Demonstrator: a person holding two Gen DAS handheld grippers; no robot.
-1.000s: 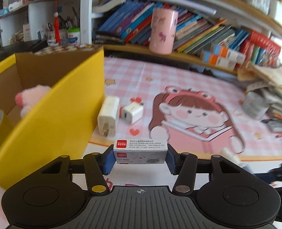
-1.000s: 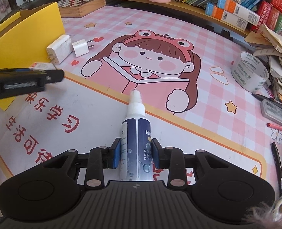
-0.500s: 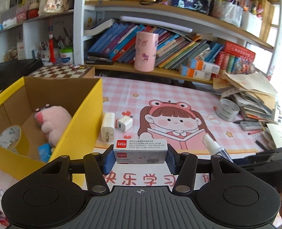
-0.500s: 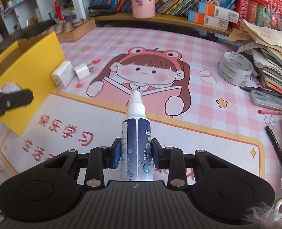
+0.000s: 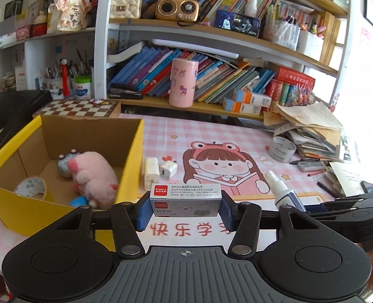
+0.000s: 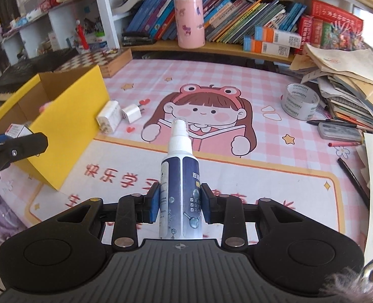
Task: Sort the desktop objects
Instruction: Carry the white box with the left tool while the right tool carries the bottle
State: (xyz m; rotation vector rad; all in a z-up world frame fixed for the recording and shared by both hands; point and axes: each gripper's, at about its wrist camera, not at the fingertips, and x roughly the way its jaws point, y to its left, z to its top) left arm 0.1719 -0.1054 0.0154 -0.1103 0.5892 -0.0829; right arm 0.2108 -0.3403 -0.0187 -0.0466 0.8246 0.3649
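Observation:
My left gripper (image 5: 185, 208) is shut on a small staple box (image 5: 185, 199) with a red logo, held above the desk mat just right of the yellow cardboard box (image 5: 133, 156). The box holds a pink plush toy (image 5: 93, 174), a tape roll (image 5: 31, 186) and small items. My right gripper (image 6: 180, 203) is shut on a blue-and-white spray bottle (image 6: 180, 174), nozzle pointing forward, above the mat. That bottle also shows in the left wrist view (image 5: 283, 193). Two white chargers (image 5: 159, 170) lie beside the yellow box (image 6: 67, 116).
A clear tape roll (image 6: 300, 101) sits right of the cartoon mat (image 6: 211, 131). Paper stacks, pens and a case crowd the right edge (image 6: 343, 128). A pink cup (image 6: 189, 22) stands on the book shelf behind. A chessboard (image 5: 80, 107) lies behind the box.
Both grippers have risen and pulled back from the desk, each keeping its object. The left view now looks down into the yellow box from higher up.

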